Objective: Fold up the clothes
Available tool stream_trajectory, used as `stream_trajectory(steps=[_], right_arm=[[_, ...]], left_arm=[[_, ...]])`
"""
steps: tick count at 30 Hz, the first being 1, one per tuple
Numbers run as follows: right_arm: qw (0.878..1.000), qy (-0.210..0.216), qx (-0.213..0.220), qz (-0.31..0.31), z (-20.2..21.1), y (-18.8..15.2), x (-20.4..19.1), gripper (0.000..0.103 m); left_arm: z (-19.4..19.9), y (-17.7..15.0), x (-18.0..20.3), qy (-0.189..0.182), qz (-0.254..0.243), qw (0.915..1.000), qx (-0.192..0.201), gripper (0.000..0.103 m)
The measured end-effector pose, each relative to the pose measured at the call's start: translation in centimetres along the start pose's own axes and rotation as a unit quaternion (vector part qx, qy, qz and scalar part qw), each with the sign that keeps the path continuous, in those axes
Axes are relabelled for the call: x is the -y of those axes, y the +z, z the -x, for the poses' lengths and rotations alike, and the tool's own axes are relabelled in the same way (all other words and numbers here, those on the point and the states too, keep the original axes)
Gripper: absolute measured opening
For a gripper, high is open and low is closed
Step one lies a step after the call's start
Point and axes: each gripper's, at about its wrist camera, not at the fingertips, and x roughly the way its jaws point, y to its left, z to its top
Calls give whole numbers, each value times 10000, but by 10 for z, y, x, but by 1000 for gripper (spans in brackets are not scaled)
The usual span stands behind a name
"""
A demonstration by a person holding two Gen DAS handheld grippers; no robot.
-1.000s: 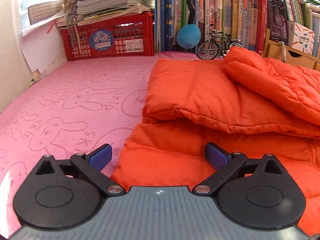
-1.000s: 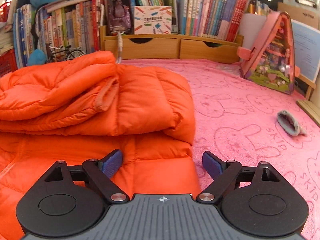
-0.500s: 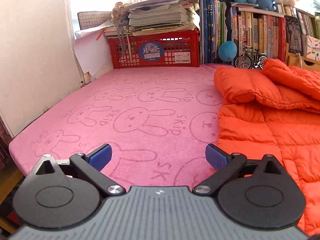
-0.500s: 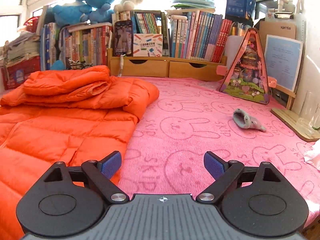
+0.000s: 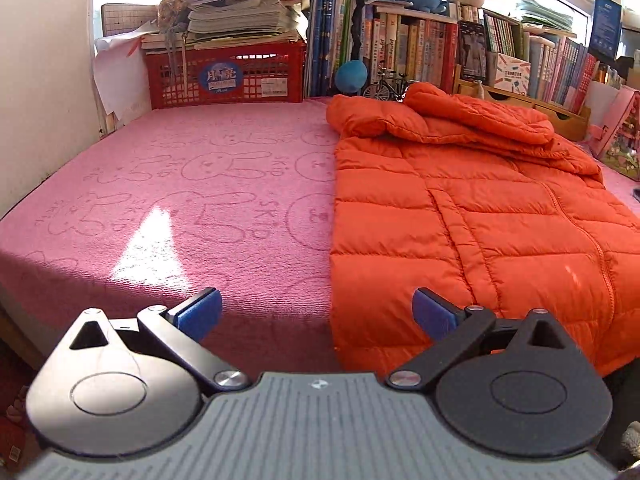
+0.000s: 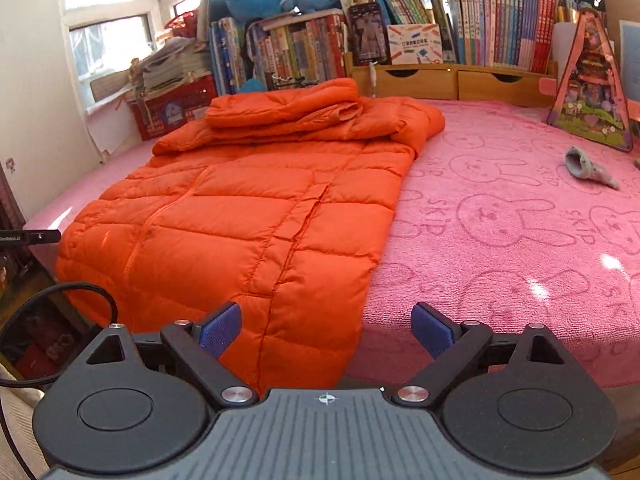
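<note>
An orange puffer jacket (image 5: 460, 208) lies flat on the pink rabbit-print cloth (image 5: 192, 200), its sleeves folded across the far end, its hem hanging over the near edge. It also shows in the right wrist view (image 6: 248, 208). My left gripper (image 5: 316, 314) is open and empty, in front of the table's near edge, by the jacket's left hem corner. My right gripper (image 6: 326, 330) is open and empty, in front of the near edge, by the jacket's right hem corner.
A red crate (image 5: 224, 76) with stacked papers, rows of books (image 6: 500, 28) and wooden drawers (image 6: 452, 80) line the back. A small grey cloth (image 6: 586, 166) and a pink triangular toy house (image 6: 590, 84) sit at the right. A wall (image 5: 40, 80) stands on the left.
Both grippers have pulled back from over the jacket to in front of the table's near edge. They stayed open. The jacket lies as before.
</note>
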Motion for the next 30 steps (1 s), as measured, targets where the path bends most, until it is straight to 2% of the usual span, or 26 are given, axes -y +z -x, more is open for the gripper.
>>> stream_trajectory(steps=[5, 10, 14, 16, 20, 25, 27, 30], right_arm=[[9995, 178, -267, -26, -2, -9, 0, 92], [9986, 424, -205, -241, -14, -16, 1, 91], [9934, 770, -159, -832, -34, -21, 8, 88], [9894, 950, -146, -1089, -41, -20, 9, 87], [9895, 934, -162, -1094, -44, -17, 5, 84], [9867, 1025, -317, -1220, -44, -17, 3, 70], [9869, 977, -320, -1241, -42, -16, 0, 60], [9859, 1080, -283, -1250, -28, -6, -6, 54]], left_arm=[[-12, -15, 8, -164, -2, 9994, -309, 102], [-21, -13, 31, 369, -440, 9969, -543, 103], [-24, -7, 43, 697, -510, 9932, -784, 103], [-23, -7, 45, 768, -516, 9926, -789, 103], [-23, -9, 45, 781, -472, 9927, -790, 103], [-25, -9, 43, 739, -349, 9932, -832, 103], [-25, -9, 43, 737, -334, 9932, -835, 103], [-25, -10, 45, 744, -338, 9931, -836, 103]])
